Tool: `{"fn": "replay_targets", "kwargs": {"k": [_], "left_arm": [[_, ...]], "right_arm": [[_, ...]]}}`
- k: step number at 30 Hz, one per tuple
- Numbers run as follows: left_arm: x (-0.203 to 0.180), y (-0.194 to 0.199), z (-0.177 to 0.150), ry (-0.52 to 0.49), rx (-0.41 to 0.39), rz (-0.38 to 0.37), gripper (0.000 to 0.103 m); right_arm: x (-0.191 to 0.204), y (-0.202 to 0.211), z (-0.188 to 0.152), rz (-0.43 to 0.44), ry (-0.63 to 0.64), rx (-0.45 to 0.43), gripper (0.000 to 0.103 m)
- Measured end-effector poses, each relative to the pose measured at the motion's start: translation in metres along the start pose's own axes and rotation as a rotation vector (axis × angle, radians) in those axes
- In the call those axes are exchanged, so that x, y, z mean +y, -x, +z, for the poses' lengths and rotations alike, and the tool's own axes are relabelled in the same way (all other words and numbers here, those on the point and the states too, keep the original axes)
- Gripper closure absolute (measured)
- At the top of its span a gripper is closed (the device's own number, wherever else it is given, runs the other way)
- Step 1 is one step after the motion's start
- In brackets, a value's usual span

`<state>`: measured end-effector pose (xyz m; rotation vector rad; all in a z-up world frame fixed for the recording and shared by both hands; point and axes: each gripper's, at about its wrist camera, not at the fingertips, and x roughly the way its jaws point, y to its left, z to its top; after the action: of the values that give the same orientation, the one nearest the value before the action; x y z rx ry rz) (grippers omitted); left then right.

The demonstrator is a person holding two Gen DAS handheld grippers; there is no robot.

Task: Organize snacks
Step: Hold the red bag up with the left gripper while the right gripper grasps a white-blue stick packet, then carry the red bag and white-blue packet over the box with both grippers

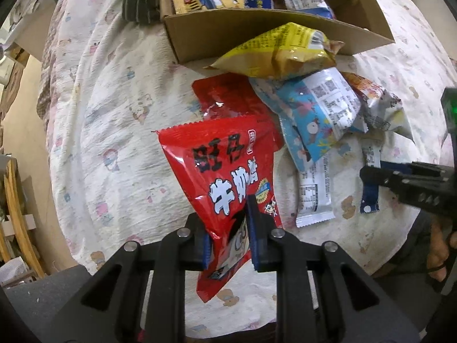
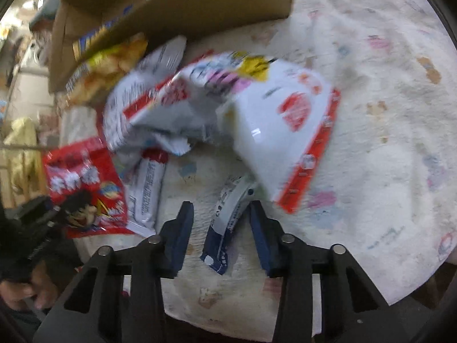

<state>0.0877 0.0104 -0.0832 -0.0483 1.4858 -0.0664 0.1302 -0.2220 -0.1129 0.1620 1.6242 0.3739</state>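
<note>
- Left wrist view: the left hand-held gripper [image 1: 228,237] clamps the red milk-candy bag [image 1: 225,188], lifted above the bed's printed sheet [image 1: 114,143]; carry it over the cardboard box [image 1: 257,34] wall before releasing.
- Right hand-held gripper [image 2: 221,228] straddles the blue-white sachet [image 2: 225,228], apparently unpinched in this blur; centre it, then squeeze.

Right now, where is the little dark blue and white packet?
In the right wrist view, the blue-and-white packet lies on the patterned cloth between the right gripper's open fingers, just below the big white bag.
</note>
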Motion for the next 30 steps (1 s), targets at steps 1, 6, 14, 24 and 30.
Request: {"fn": "replay_targets", "kwargs": {"k": [1, 6, 14, 24, 30], "left_arm": [[0.0, -0.002, 0.0, 0.005, 0.0, 0.005, 0.086], [0.009, 0.001, -0.001, 0.025, -0.006, 0.018, 0.086], [0.018, 0.036, -0.01, 0.073, -0.089, 0.021, 0.086], [0.009, 0.117, 0.011, 0.075, -0.266, -0.02, 0.086], [0.009, 0.136, 0.044, 0.085, -0.352, -0.037, 0.086]], "right_arm": [[0.004, -0.004, 0.0, -0.021, 0.017, 0.003, 0.071], [0.014, -0.006, -0.009, -0.076, 0.08, -0.032, 0.084], [0.022, 0.03, -0.03, 0.005, 0.114, -0.125, 0.085], [0.028, 0.094, -0.039, 0.115, 0.133, -0.253, 0.085], [0.038, 0.144, -0.022, 0.139, 0.166, -0.375, 0.085]]}}
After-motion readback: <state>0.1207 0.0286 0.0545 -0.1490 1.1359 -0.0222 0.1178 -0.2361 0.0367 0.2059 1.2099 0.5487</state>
